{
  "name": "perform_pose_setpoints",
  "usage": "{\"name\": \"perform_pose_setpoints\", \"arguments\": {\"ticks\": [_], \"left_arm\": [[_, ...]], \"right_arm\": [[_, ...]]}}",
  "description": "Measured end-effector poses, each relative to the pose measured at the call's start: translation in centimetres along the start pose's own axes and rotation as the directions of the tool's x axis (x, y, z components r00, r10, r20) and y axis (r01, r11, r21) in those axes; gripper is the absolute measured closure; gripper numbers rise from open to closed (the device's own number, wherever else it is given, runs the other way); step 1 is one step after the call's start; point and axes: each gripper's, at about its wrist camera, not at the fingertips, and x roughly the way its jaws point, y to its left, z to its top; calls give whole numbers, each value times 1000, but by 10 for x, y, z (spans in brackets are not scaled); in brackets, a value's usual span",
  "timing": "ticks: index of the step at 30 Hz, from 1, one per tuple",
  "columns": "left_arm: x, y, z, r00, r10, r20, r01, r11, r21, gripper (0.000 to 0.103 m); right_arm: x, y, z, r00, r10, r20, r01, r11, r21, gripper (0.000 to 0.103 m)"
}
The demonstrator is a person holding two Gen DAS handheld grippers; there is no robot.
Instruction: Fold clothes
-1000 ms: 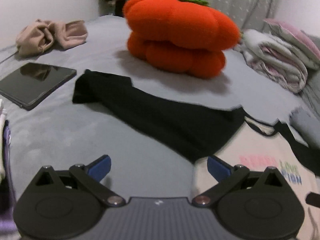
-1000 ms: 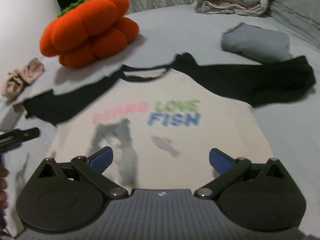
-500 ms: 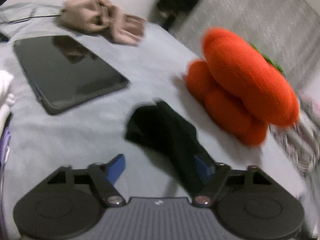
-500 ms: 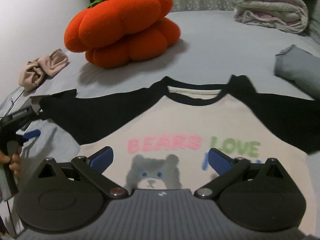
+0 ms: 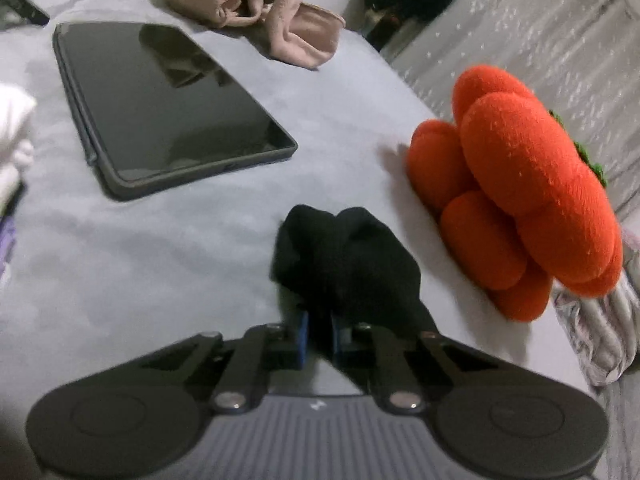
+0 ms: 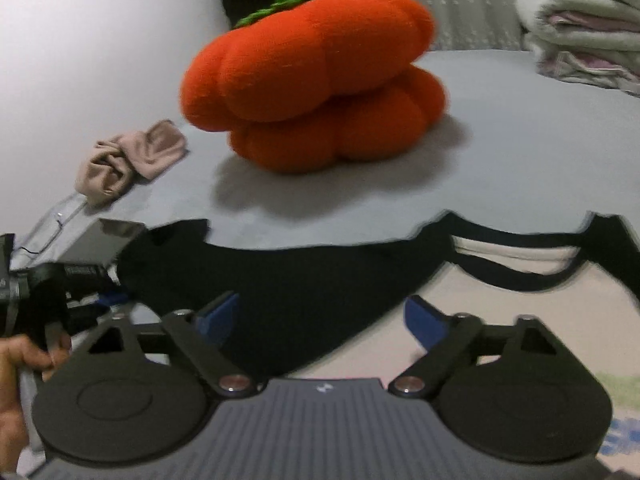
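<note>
A cream T-shirt (image 6: 520, 312) with black sleeves lies flat on the grey bed. In the left wrist view my left gripper (image 5: 320, 332) is closing its jaws on the bunched end of the black sleeve (image 5: 348, 256), and the blue pads pinch the cloth. The right wrist view shows that gripper (image 6: 106, 300) at the far left, at the sleeve's tip. My right gripper (image 6: 320, 316) hovers over the same sleeve (image 6: 300, 276) near the shoulder seam. Its jaws are wide apart and closing, with the cloth lying between them untouched.
An orange pumpkin plush (image 6: 312, 80) sits just beyond the sleeve. A dark tablet (image 5: 168, 108) and a crumpled beige garment (image 5: 260, 12) lie to the left. Folded blankets (image 6: 580, 28) are stacked at the back right. A hand (image 6: 16, 360) holds the left gripper.
My left gripper travelled to the sleeve's end, rolled, and its jaws came together on the cloth. My right gripper slid left from the shirt's print to the sleeve and narrowed slightly.
</note>
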Motion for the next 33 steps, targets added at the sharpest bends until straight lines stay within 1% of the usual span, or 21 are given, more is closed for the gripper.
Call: {"name": "perform_pose_setpoints", "arguments": {"ticks": [2, 4, 6, 7, 8, 9, 11, 13, 14, 15, 18, 20, 22, 25, 27, 30, 33], "left_arm": [[-8, -9, 0, 999, 36, 19, -37, 997, 73, 91], [-13, -14, 0, 998, 47, 34, -50, 993, 111, 87], [-14, -16, 1, 999, 33, 40, -38, 992, 123, 78], [-14, -17, 1, 998, 34, 45, -39, 991, 130, 75], [-15, -17, 1, 998, 38, 52, -45, 989, 138, 70], [-14, -17, 1, 997, 47, 56, -55, 987, 149, 66], [-11, -18, 4, 996, 63, 58, -72, 983, 166, 64], [-11, -19, 6, 996, 68, 56, -77, 982, 174, 60], [-12, -21, 8, 996, 70, 58, -80, 980, 184, 56], [-13, -23, 9, 995, 77, 64, -89, 975, 204, 50], [-11, -33, 14, 992, 99, 76, -115, 962, 248, 39], [-1, -44, 22, 990, 118, 72, -133, 948, 289, 36], [11, -56, 32, 988, 137, 65, -151, 931, 332, 35], [34, -71, 49, 983, 178, 37, -177, 888, 425, 35], [49, -77, 60, 980, 201, -4, -175, 862, 476, 35], [71, -79, 73, 971, 230, -67, -163, 838, 520, 35], [90, -80, 81, 966, 222, -135, -109, 819, 564, 35]], "right_arm": [[15, 6, 1, 999, 37, -7, -37, 999, 6, 28], [30, 12, 1, 997, 75, -15, -75, 997, 2, 30], [40, 14, -3, 995, 98, -14, -98, 995, -1, 30], [45, 13, -6, 994, 106, -14, -106, 994, 4, 30], [49, 12, -10, 993, 115, -14, -114, 993, 10, 30], [51, 11, -14, 993, 118, -5, -118, 993, 6, 29], [53, 10, -22, 992, 123, 17, -123, 992, -9, 29], [51, 15, -22, 993, 117, 11, -116, 991, -68, 28], [51, 15, -23, 993, 122, 10, -120, 990, -75, 28], [51, 14, -24, 991, 130, 11, -129, 989, -72, 28], [50, 3, -21, 984, 179, 2, -178, 983, -34, 28], [51, -7, -18, 976, 216, 1, -216, 976, 24, 30], [50, -16, -15, 970, 245, 1, -244, 966, 85, 30], [50, -24, -12, 961, 277, 5, -275, 950, 146, 30], [49, -26, -11, 957, 290, 6, -287, 943, 167, 30], [49, -29, -11, 953, 304, 9, -300, 935, 190, 30], [49, -30, -11, 952, 305, 10, -302, 934, 192, 30]]}}
